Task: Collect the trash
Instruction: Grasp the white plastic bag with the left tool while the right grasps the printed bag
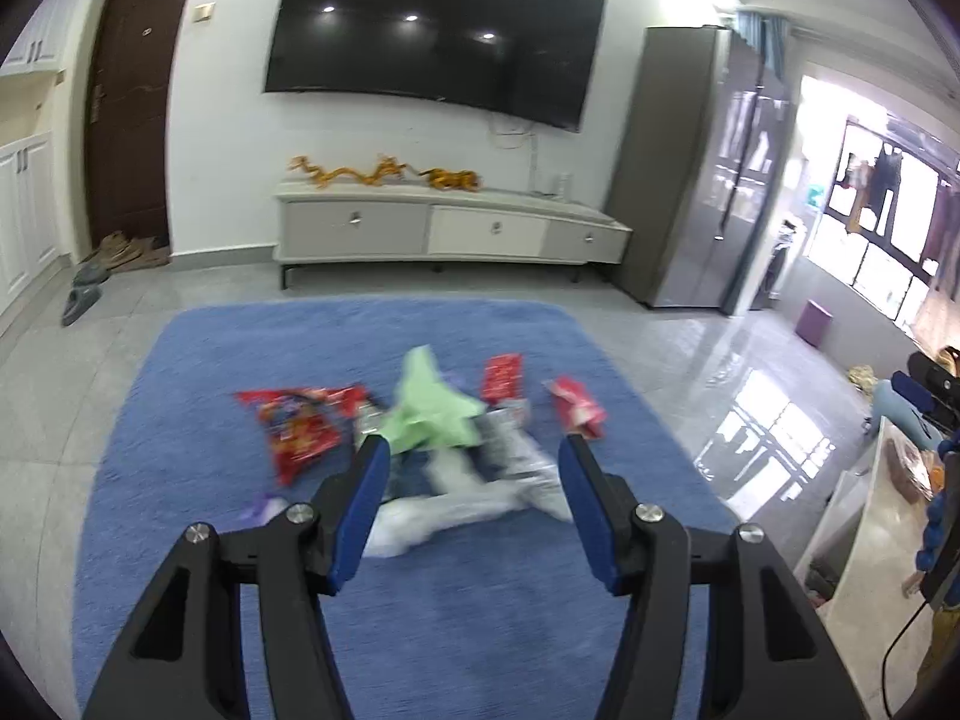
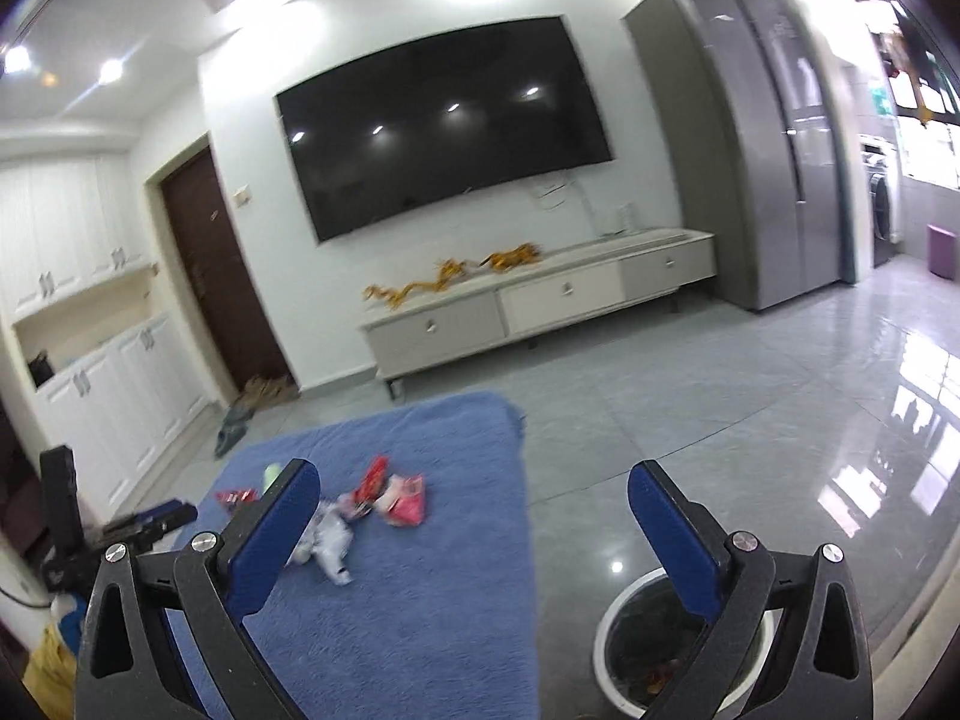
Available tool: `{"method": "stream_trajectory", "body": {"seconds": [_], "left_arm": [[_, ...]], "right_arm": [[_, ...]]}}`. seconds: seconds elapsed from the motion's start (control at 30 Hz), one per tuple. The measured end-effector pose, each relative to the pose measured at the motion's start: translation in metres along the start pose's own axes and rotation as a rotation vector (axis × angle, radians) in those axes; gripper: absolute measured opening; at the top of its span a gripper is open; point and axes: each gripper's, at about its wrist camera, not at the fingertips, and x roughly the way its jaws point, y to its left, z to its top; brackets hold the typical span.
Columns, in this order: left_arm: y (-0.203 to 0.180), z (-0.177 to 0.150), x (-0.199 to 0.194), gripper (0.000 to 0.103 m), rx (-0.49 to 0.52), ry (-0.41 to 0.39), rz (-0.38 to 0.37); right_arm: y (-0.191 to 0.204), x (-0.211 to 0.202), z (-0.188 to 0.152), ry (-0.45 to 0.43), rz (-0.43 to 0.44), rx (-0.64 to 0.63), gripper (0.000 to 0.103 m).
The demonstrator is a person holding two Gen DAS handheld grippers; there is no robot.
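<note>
Several pieces of trash lie in a blurred heap on the blue rug (image 1: 420, 630): a red snack bag (image 1: 294, 426), a green wrapper (image 1: 429, 408), two small red packets (image 1: 503, 375) and white-silver wrappers (image 1: 474, 492). My left gripper (image 1: 474, 447) hangs above the heap's near side, jaws partly apart with nothing between them. In the right wrist view the same heap (image 2: 360, 510) lies ahead on the left. My right gripper (image 2: 474, 471) is wide open and empty. Below its right finger stands a white-rimmed bin (image 2: 606, 648) with a dark liner, partly hidden.
A low TV cabinet (image 1: 450, 228) and a wall TV (image 1: 432, 30) stand beyond the rug. A grey fridge (image 1: 696, 168) is at the right, a brown door (image 1: 132, 108) and slippers (image 1: 81, 294) at the left. Glossy tile floor (image 2: 750, 408) surrounds the rug.
</note>
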Motion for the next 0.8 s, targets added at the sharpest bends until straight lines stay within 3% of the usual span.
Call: {"method": "stream_trajectory", "body": {"seconds": [0.23, 0.47, 0.8], "left_arm": [[0.023, -0.013, 0.036, 0.057, -0.019, 0.099, 0.057], [0.030, -0.027, 0.085, 0.057, -0.036, 0.195, 0.051], [0.045, -0.042, 0.128, 0.056, -0.112, 0.263, 0.045]], "right_arm": [[0.031, 0.040, -0.014, 0.096, 0.060, -0.058, 0.103], [0.042, 0.088, -0.034, 0.208, 0.097, -0.064, 0.103], [0.052, 0.149, -0.054, 0.325, 0.143, -0.088, 0.103]]}}
